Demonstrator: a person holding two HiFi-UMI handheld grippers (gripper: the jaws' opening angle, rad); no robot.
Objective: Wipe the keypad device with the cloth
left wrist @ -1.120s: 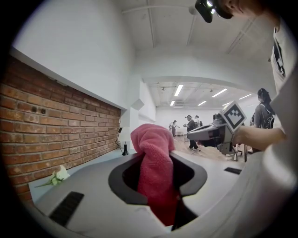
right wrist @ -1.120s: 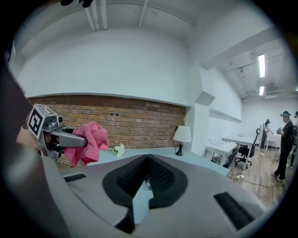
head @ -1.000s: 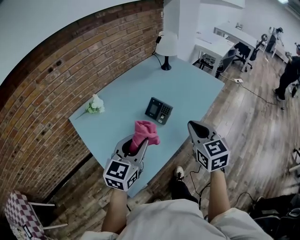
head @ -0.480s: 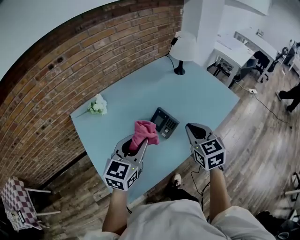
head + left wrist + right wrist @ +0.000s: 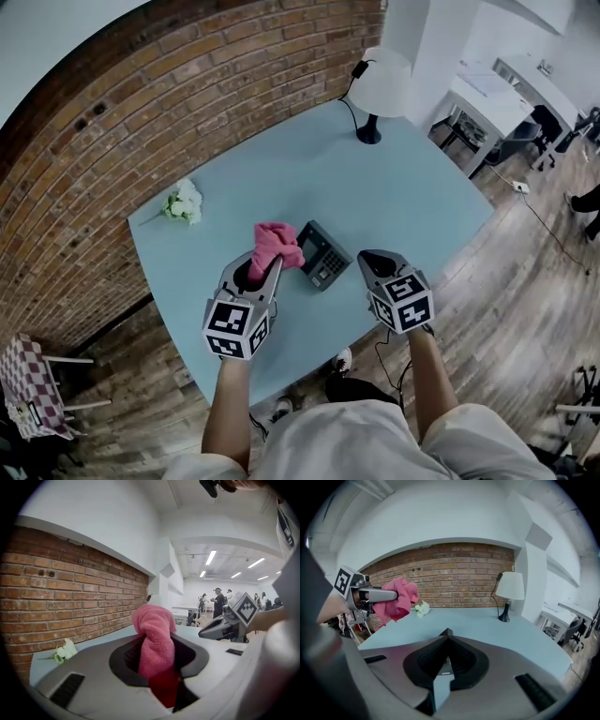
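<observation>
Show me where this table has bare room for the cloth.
The table is bare in the middle, bordered by the lamp, the flowers and the keypad device; also on the right, between lamp and edge. Crowded: the near edge, where the left gripper with the cloth and the right gripper flank it.

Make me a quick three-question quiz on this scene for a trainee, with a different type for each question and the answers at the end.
1. True or false: the right gripper is shut and holds nothing.
2. Pick one: what does the left gripper hold? A) a sponge B) a pink cloth C) a brush
3. Short answer: the keypad device lies on the table. What stands at that table's far corner?

Key:
1. True.
2. B.
3. A lamp.
</observation>
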